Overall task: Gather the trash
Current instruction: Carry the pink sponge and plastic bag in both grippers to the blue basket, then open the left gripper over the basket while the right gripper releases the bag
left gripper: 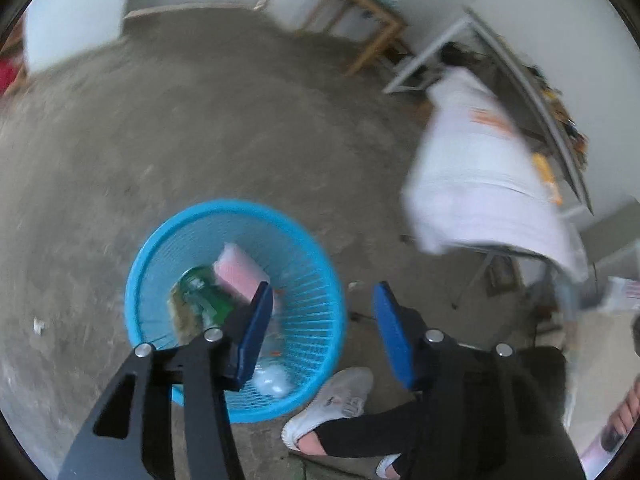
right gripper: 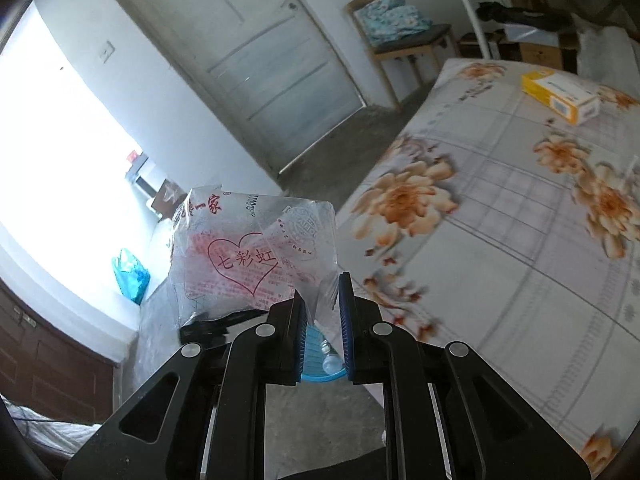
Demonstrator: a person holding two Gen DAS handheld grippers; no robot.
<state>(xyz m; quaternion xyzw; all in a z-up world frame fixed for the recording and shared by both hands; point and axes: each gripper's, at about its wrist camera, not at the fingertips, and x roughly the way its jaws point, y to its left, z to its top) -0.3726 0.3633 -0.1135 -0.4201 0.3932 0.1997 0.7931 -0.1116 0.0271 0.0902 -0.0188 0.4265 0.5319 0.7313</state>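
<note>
1 plastic bag (clear) pinched by right hand-held gripper.

blue basket mostly hidden behind fingers, left view motion-blurred

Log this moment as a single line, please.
left gripper open over blue basket | right gripper holds clear plastic wrapper

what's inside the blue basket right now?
In the round blue plastic mesh basket: a pink rectangular pack, a green crumpled wrapper and a clear plastic lump near the rim. The left gripper, jaws open, covers part of the bottom.
</note>
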